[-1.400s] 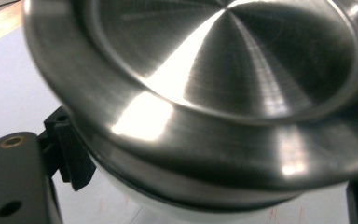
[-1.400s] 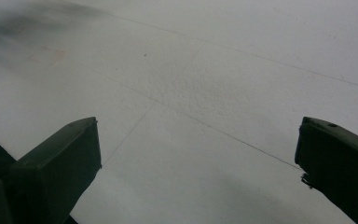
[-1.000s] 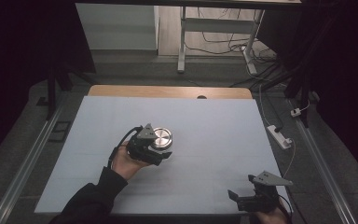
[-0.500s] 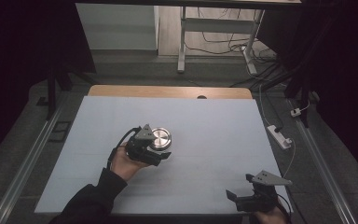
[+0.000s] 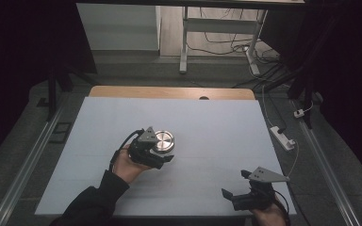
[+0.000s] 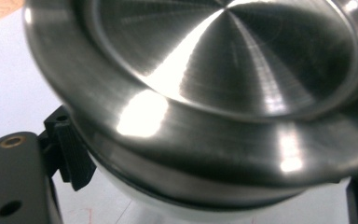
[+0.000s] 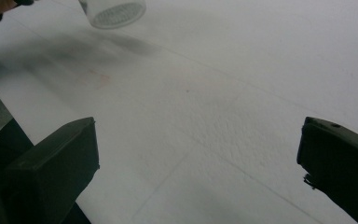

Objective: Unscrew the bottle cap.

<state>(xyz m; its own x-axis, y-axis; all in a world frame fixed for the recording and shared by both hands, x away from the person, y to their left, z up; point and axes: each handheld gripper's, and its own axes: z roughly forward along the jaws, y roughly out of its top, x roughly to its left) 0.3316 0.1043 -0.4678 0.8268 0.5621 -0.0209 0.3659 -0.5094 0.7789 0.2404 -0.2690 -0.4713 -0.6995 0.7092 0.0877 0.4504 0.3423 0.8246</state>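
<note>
A jar with a brushed steel lid (image 5: pixel 163 140) stands left of the table's middle. My left gripper (image 5: pixel 160 151) reaches it from the left and is shut on its body just under the lid. In the left gripper view the lid (image 6: pixel 223 70) is very close. One ribbed pad (image 6: pixel 73 156) presses the pale jar wall below the rim. My right gripper (image 5: pixel 235 184) hovers near the front right corner of the white table sheet (image 5: pixel 217 122), open with nothing between its jaws. In the right gripper view (image 7: pixel 198 154) the jar's translucent base (image 7: pixel 114 11) is far off at the top left.
A strip of bare wood (image 5: pixel 169 92) runs along the table's far edge. On the floor to the right lie a white power strip (image 5: pixel 283 136) and its cables. Metal rails run along both sides of the table, and a desk frame (image 5: pixel 185 42) stands beyond it.
My right gripper has shifted slightly left and lifted a little. The left gripper and the jar have stayed put.
</note>
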